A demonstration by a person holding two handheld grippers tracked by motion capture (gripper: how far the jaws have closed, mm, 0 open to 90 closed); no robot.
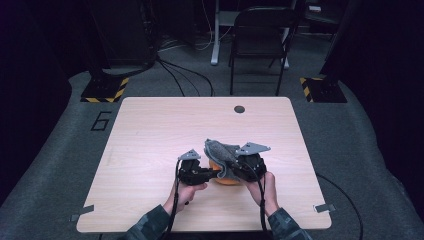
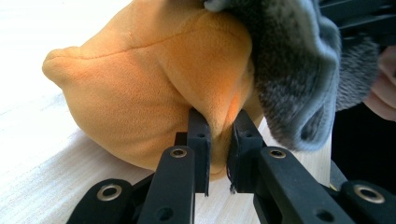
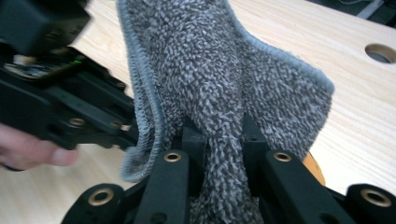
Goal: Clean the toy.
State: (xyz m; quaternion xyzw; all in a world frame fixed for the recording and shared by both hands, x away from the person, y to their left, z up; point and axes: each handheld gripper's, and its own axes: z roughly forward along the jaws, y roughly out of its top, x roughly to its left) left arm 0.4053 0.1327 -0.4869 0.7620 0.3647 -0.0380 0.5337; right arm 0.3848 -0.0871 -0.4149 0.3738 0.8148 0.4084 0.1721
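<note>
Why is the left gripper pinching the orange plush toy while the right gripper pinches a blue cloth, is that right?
Nearly. The cloth is grey, not blue, as the right gripper view shows. The left gripper does pinch the orange plush toy, and the right gripper pinches the cloth.

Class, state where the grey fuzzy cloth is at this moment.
In the high view, the grey fuzzy cloth is draped over the orange plush toy near the wooden table's front centre, pinched by the right gripper.
</note>
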